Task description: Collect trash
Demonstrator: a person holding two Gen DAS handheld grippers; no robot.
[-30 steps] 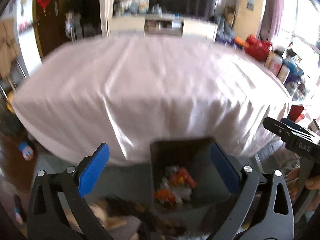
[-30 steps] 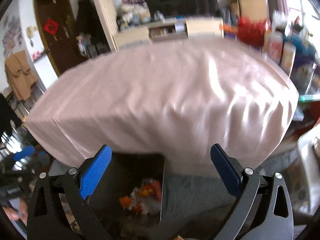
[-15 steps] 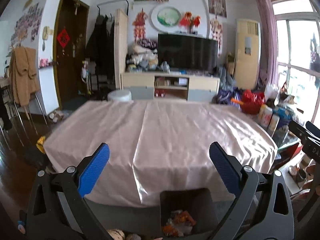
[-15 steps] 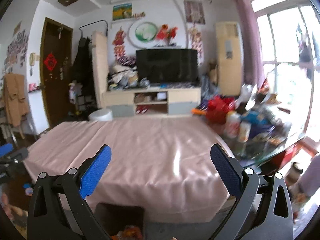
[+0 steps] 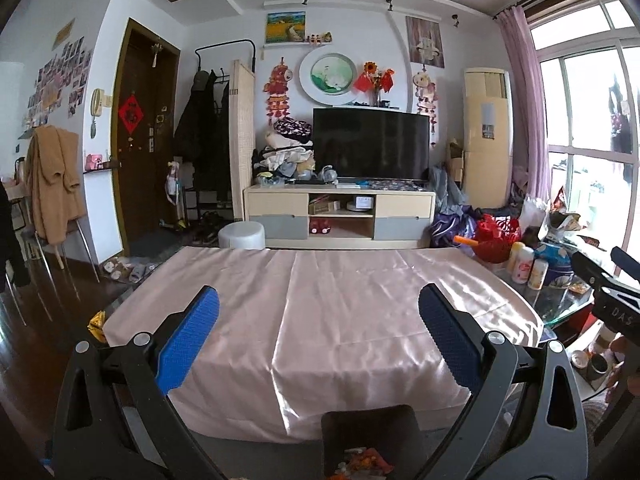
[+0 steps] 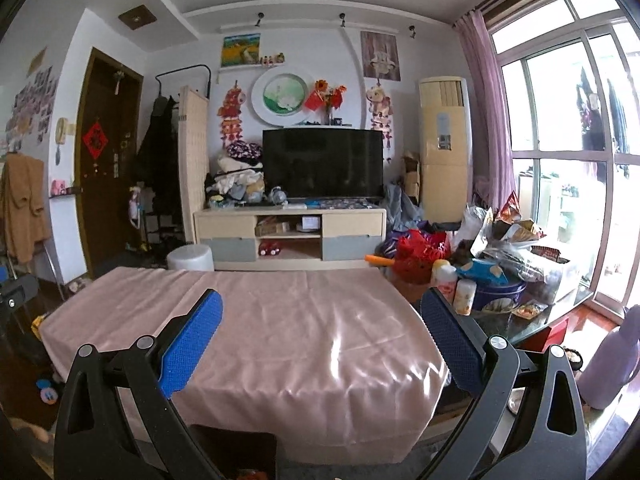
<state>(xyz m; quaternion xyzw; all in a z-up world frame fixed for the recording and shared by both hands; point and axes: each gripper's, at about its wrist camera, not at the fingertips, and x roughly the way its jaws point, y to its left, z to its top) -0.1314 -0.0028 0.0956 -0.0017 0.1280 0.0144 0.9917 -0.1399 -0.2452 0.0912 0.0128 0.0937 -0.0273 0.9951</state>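
A dark trash bin stands on the floor at the near edge of the pink-clothed table; orange and white scraps lie inside it. In the right wrist view only the bin's rim shows at the bottom. My left gripper is open and empty, held above the bin and facing the table. My right gripper is open and empty too, off to the right; its body shows in the left wrist view. No loose trash shows on the cloth.
A glass side table at the right holds bottles, tins, snack bags and a red basket. A white stool, a TV cabinet and a chair with a brown coat stand beyond. A purple flask stands far right.
Both grippers have risen and tilted up from looking down at the bin to facing across the table and room. The bin has slid to the bottom edge of both views.
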